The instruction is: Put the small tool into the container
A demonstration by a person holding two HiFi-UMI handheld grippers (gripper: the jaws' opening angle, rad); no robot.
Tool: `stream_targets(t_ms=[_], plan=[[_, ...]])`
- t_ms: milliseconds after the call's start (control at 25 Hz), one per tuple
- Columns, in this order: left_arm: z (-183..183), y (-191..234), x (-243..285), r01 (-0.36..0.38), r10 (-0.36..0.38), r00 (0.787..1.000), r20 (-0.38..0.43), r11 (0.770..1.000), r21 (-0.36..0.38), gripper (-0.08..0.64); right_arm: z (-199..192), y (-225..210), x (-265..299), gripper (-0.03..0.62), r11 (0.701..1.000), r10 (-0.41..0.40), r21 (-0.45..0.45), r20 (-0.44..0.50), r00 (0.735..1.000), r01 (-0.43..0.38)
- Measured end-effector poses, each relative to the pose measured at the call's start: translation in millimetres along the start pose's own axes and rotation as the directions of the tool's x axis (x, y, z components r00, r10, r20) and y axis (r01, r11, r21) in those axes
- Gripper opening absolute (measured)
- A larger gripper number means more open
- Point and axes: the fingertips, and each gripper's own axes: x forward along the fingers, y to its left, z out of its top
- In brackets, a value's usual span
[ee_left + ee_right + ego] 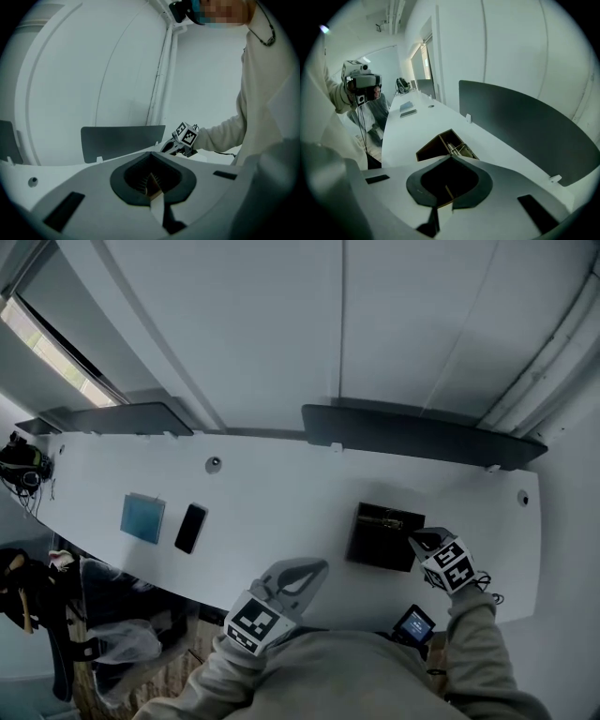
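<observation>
The right claw (415, 540) sits with its jaws pressed together on nothing, its tip just at the near right rim of the dark open container (367, 547). The left claw (320, 567) is likewise closed and empty, hanging over bare table (281, 488) well to the left of that box. The small tool (457, 149) appears to lie inside the container, just ahead of the right claw's tip as a pale metallic tangle, so the placing looks done or nearly so. The main risk is the closeness of the right claw to the rim: any careless sideways or lifting move could catch the wall and slide or tip the light box on the smooth table, or hook the tool and drag it out again. A loose cable hanging at the right gripper's cube could snag as well. Much is unclear: the container's interior is almost black in the head view, the tool's kind and shape cannot be made out, and whether it rests flat on the bottom or leans against an inner divider cannot be told. The person's body covers the table edge nearest both claws. A black phone (190, 528) and a blue square pad (142, 517) lie far left of the left claw, out of play.
</observation>
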Motion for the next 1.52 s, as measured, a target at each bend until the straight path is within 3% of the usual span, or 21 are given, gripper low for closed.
stream_targets(t_ms=[200, 320, 520, 640, 800, 960, 1120, 1520], plan=[[5, 3, 4, 0.008, -0.008, 1.000, 0.002, 1.000, 0.003, -0.005, 18, 0, -30, 0.021, 0.996, -0.017, 0.087, 0.103, 0.995, 0.008], [17, 5, 9, 0.016, -0.016, 1.000, 0.010, 0.999, 0.034, -0.005, 46, 6, -61, 0.021, 0.987, -0.021, 0.161, 0.221, 0.975, -0.015], [31, -4, 18, 0.063, -0.066, 0.997, 0.044, 0.997, 0.053, -0.005, 84, 21, -119, 0.021, 0.974, -0.050, 0.222, 0.409, 0.911, -0.046], [45, -10, 28, 0.093, -0.099, 0.993, 0.066, 0.992, 0.079, -0.005, 105, 34, -157, 0.021, 0.970, -0.023, 0.216, 0.540, 0.841, -0.112], [64, -21, 44, 0.125, -0.137, 0.987, 0.083, 0.983, 0.136, -0.005, 107, 42, -188, 0.021, 0.983, -0.068, 0.180, 0.570, 0.819, -0.043], [75, -20, 52, 0.124, -0.140, 0.984, 0.107, 0.982, 0.145, -0.005, 99, 37, -205, 0.021, 0.970, -0.110, 0.238, 0.614, 0.782, -0.051], [78, -30, 59, 0.149, -0.168, 0.980, 0.111, 0.976, 0.159, -0.005, 104, 40, -220, 0.021, 0.976, -0.117, 0.216, 0.652, 0.749, -0.035], [75, -32, 61, 0.145, -0.160, 0.982, 0.105, 0.980, 0.140, -0.005, 107, 41, -212, 0.020, 0.982, -0.103, 0.188, 0.634, 0.767, -0.023]])
